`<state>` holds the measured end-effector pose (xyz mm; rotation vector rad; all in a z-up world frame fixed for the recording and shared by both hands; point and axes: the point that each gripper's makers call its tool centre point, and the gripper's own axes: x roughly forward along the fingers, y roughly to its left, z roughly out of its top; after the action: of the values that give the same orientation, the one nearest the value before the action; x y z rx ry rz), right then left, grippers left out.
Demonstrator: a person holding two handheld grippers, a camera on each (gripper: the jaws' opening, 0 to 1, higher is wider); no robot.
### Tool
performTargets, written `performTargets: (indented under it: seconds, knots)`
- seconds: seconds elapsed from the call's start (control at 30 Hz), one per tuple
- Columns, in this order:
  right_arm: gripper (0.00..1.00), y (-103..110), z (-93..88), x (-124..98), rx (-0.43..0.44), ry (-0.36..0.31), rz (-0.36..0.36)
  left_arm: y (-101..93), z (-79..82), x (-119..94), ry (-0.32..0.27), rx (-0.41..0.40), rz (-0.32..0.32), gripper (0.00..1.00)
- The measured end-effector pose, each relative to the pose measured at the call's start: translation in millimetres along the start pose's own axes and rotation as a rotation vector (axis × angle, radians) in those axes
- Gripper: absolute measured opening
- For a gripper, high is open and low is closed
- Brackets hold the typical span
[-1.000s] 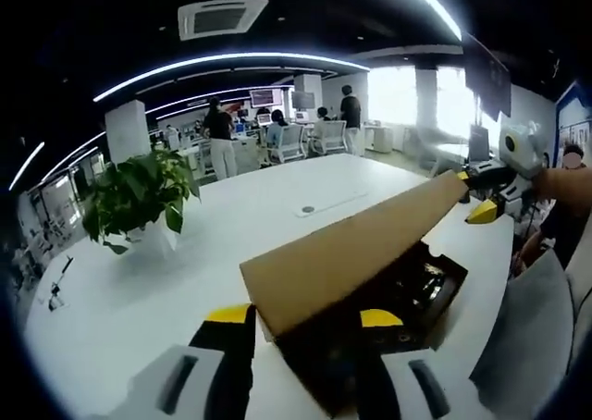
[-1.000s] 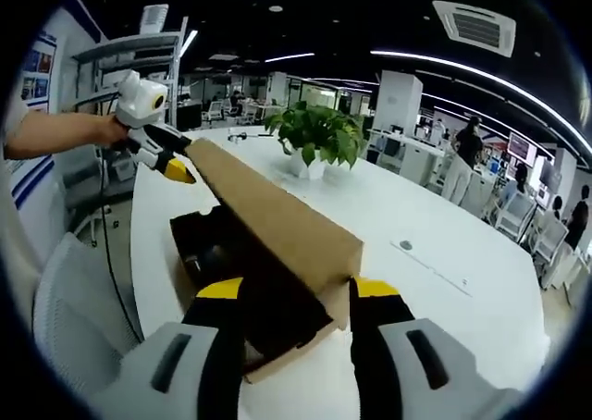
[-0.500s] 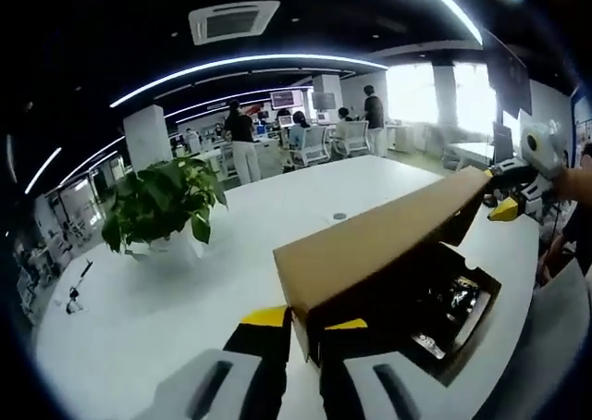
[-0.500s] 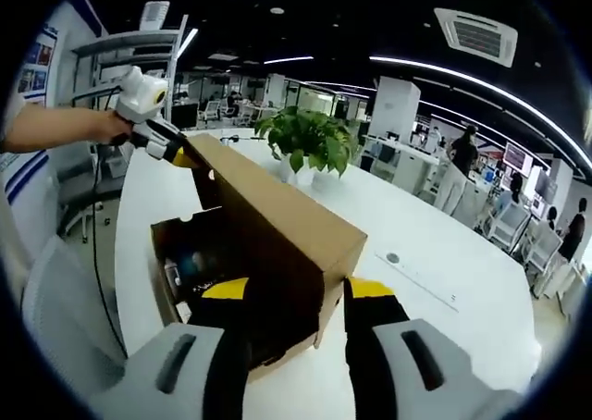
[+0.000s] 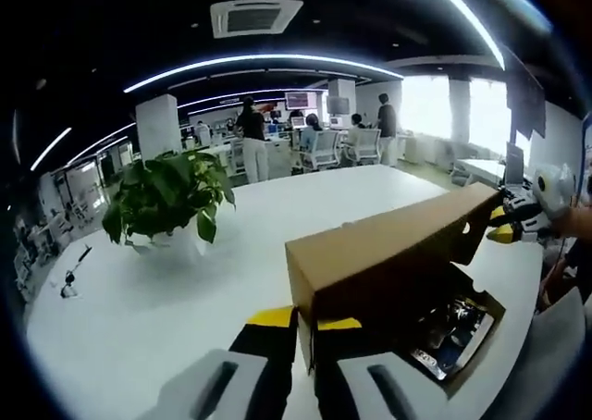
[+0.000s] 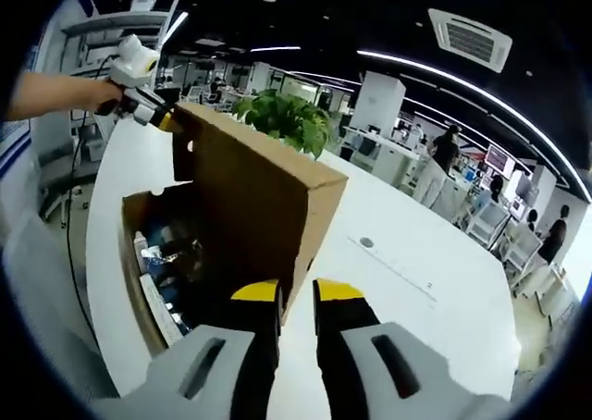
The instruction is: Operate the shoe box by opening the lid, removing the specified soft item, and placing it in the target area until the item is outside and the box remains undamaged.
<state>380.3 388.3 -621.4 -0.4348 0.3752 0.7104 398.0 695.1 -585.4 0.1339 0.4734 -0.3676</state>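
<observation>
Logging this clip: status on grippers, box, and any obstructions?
Left gripper and right gripper each shut on a lid corner. Lid raised upright, shoe box open, dark contents inside. Potted plant stands apart; nothing in the way.

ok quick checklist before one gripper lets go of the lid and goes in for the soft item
1. Lid raised clear of the box opening: ok, it stands about upright.
2. Left gripper clamped on its lid corner: ok.
3. Right gripper clamped on its lid corner: ok.
4. Lid and box undamaged: ok, no tears seen.
5. Soft item located inside: cannot tell, the contents are dark and cluttered.
6. Bare table beside the box for placing: ok.
</observation>
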Motion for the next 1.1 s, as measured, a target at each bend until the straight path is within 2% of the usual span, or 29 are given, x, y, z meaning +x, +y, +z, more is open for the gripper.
performTargets:
  seconds: [0.1, 0.23, 0.37, 0.73, 1.0, 1.1]
  knots:
    - [0.07, -1, -5.5, 2, 0.007, 0.008, -0.001, 1.6, 1.6, 3, -0.005, -0.006, 0.001, 0.05]
    - [0.05, 0, -15.8, 11, 0.021, 0.030, 0.006, 0.6, -3.9, 11, 0.022, 0.012, 0.007, 0.04]
    - [0.05, 3, -22.8, 21, 0.013, 0.053, 0.019, 5.0, -1.4, 15, 0.011, -0.007, 0.008, 0.04]
    - [0.02, 1, -26.9, 41, 0.063, 0.066, 0.013, 7.5, 4.6, 29, -0.002, -0.037, -0.005, 0.04]
    - [0.01, -4, -25.3, 46, 0.089, 0.064, 0.001, 11.9, 6.5, 44, -0.003, -0.047, -0.008, 0.05]
    - [0.01, -6, -24.2, 48, 0.094, 0.061, 0.003, 11.1, 2.0, 48, 0.019, -0.030, -0.007, 0.05]
